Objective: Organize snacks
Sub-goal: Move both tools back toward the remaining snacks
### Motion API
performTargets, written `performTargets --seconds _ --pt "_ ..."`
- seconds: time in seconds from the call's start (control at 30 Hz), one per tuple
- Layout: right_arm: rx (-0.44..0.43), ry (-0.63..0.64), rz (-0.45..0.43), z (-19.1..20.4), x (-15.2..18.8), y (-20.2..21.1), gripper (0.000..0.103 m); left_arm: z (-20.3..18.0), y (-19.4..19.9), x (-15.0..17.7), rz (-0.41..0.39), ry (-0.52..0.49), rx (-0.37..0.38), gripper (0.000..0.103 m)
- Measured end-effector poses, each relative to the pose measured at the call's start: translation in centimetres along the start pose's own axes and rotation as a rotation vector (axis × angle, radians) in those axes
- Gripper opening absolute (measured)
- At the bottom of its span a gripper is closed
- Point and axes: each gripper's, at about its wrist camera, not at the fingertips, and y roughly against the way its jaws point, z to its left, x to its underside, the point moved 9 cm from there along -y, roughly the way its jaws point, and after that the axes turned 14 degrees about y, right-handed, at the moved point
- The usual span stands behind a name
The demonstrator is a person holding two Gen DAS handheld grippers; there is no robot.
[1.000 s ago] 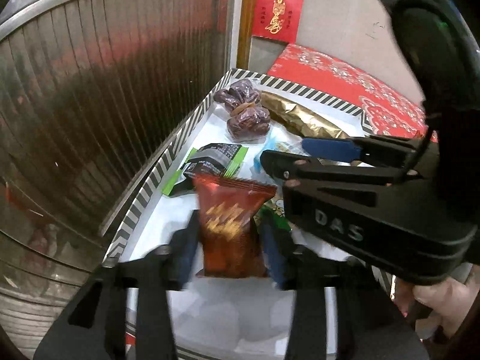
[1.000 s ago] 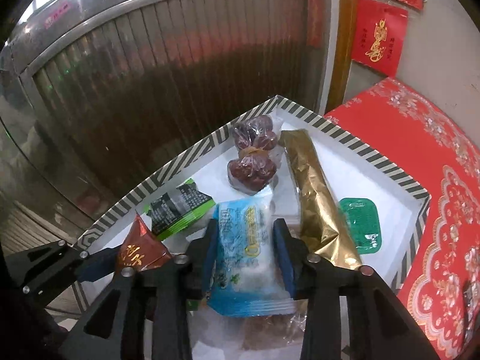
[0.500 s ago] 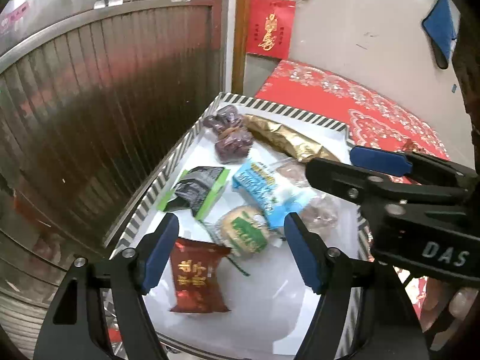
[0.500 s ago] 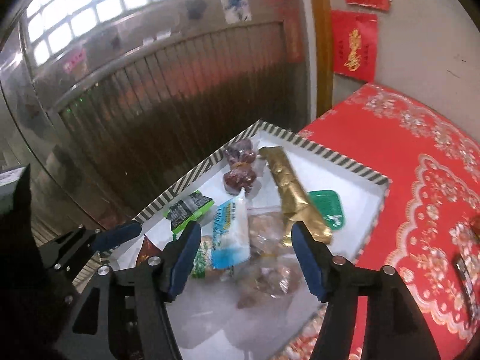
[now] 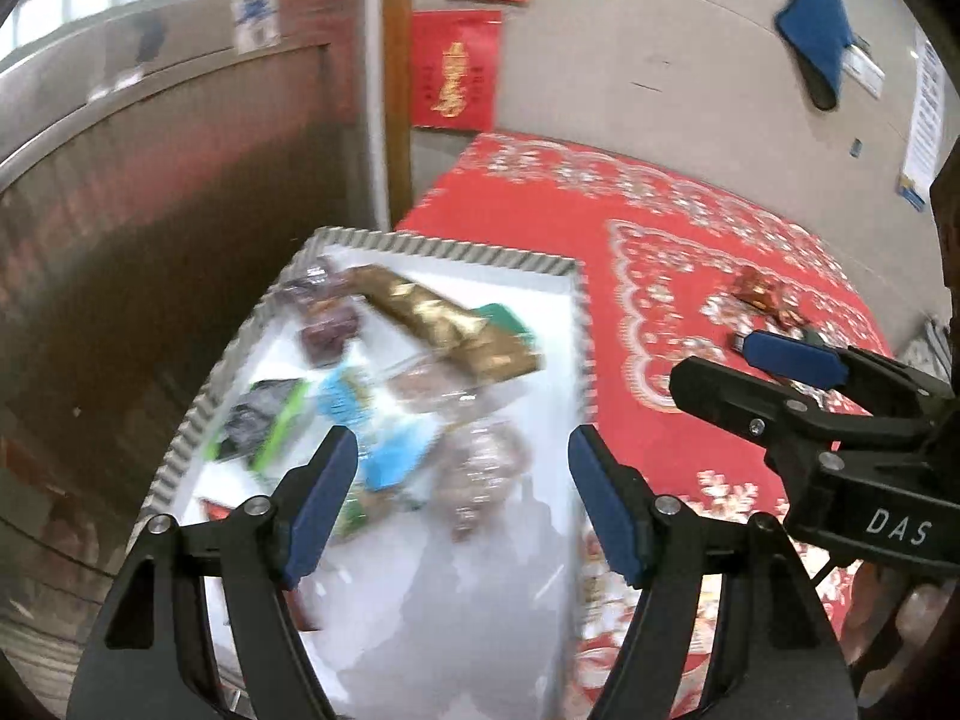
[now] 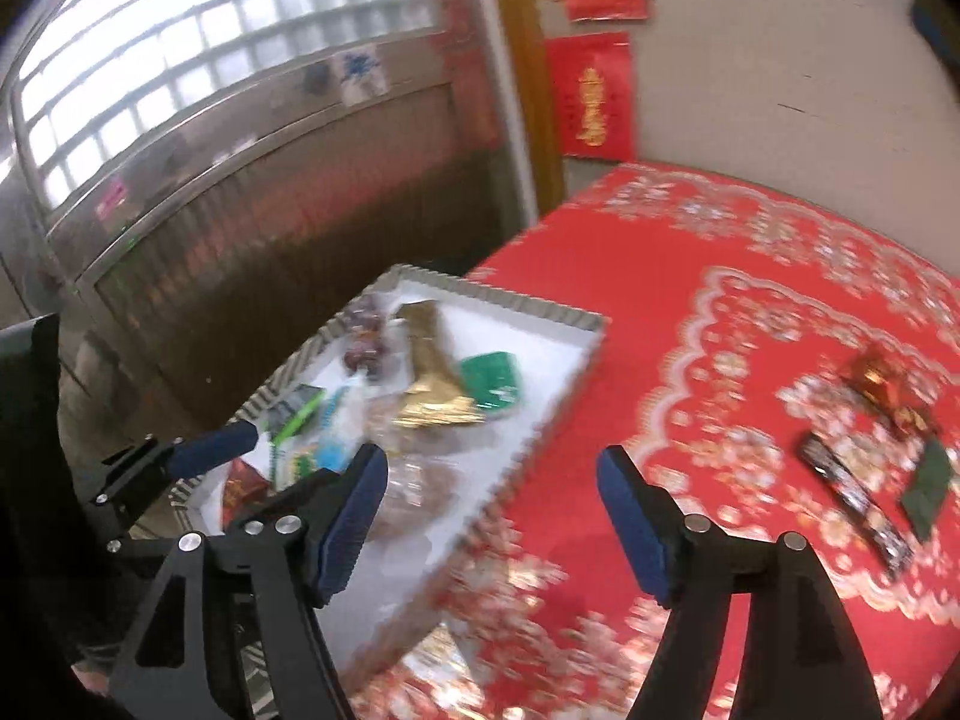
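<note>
"das" in white on right gripper (image 5: 780, 384) body — other text too blurry.

Tablecloth (image 6: 750, 276) red, white floral; tray (image 6: 528, 306) white, striped rim; packet (image 6: 429, 360) gold.

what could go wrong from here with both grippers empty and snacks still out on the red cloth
The tray is crowded, with the gold packet lying over other snacks, so another drop may slide or spill. The dark bar lies flat on the cloth beside a dark green packet; the right gripper could snag both.
</note>
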Motion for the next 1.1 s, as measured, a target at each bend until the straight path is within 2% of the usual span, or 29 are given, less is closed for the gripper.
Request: performTargets --seconds 0.5,0.77,1.0,1.1 --pt "0.193 -0.206 0.006 -14.1 8.1 7.5 0.076 -12.1 -2.6 2.6 0.122 -0.123 0.123 0.073" --pt "0.265 -0.315 0.024 -20.1 12.8 10.1 0.076 -17.3 -5.2 3.6 0.17 -0.155 0.135 0.073" --pt "0.279 -0.375 0.036 -23.3 15.4 10.9 0.076 -20.8 -7.8 4.2 0.224 -0.164 0.137 0.073" --pt "0.218 -0.347 0.025 -23.5 14.4 10.0 0.076 -21.0 -8.4 4.1 0.228 -0.16 0.126 0.073"
